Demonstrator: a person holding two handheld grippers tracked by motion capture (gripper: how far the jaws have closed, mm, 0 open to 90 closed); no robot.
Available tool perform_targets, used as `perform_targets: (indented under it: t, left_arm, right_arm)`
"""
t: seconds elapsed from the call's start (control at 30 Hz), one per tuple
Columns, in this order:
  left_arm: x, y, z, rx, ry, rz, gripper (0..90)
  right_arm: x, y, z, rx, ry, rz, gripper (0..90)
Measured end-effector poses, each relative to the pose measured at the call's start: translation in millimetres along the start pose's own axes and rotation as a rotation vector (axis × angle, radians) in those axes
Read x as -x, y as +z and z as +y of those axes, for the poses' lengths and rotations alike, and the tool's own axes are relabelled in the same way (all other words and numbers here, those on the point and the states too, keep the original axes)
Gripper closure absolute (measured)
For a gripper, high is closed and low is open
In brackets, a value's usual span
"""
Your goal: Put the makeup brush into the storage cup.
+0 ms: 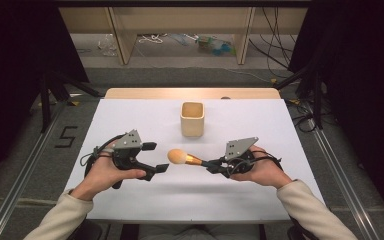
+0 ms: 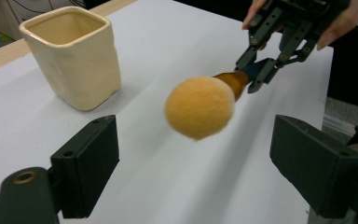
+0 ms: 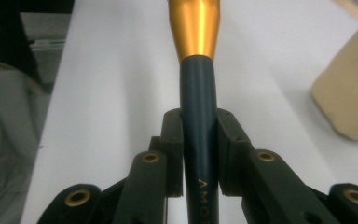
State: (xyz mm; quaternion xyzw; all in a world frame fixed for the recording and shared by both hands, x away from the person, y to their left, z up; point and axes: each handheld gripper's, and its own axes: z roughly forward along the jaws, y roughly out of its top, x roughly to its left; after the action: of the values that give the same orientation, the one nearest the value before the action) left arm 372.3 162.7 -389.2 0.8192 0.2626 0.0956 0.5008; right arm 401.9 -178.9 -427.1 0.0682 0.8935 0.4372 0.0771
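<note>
My left tool (image 1: pixel 152 161) hangs just above the worktop (image 1: pixel 130 115) at about 9 o'clock from the brush, its two blocks spread wide with nothing between them. In the left gripper view the fluffy orange head of the brush (image 2: pixel 200 113) floats ahead of those spread blocks, apart from both. At 12 o'clock from the brush head, farther up the worktop, stands the cream cup (image 1: pixel 192 119), upright, open mouth up, and as far as I can see nothing is in it.

The brush (image 1: pixel 185 158) lies nearly level in the air, head pointing to 9 o'clock, its gold collar next and its dark handle running to 3 o'clock into my right tool (image 1: pixel 211 165). That tool is pressed together, pinching the dark handle behind the collar; the right gripper view shows both pads (image 3: pixel 173 140) tight against it.

I judge the step in hand to be carrying the brush toward the cup, with the left tool either standing clear or ready to take the head end. The next move, I think, calls for swinging the brush toward 12 o'clock, tipping it so the handle end goes down, and lining it over the cup's mouth without knocking the rim.

Writing: pale letters on the handle read "AMO", the rest hidden by the tool. On the floor at far left, a taped "5" (image 1: pixel 66 136).
</note>
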Motion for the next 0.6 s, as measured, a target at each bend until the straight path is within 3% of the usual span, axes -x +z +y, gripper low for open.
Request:
perform_targets:
  t: [0.3, 0.57, 0.6]
  left_arm:
    - [-2.4, 9.7, -15.3, 0.031, -0.074, -0.004, 15.5]
    - [0.5, 21.4, -19.1, 0.104, -0.126, -0.024, 15.7]
    - [0.7, 22.3, -19.0, 0.116, -0.135, -0.028, 15.7]
  right_arm:
    - [-1.8, -7.3, 0.3, 0.153, 0.061, -0.116, 76.3]
    - [-1.9, -9.6, 2.5, 0.253, 0.106, -0.15, 76.2]
    - [-1.6, -9.7, 2.7, 0.251, 0.106, -0.13, 76.2]
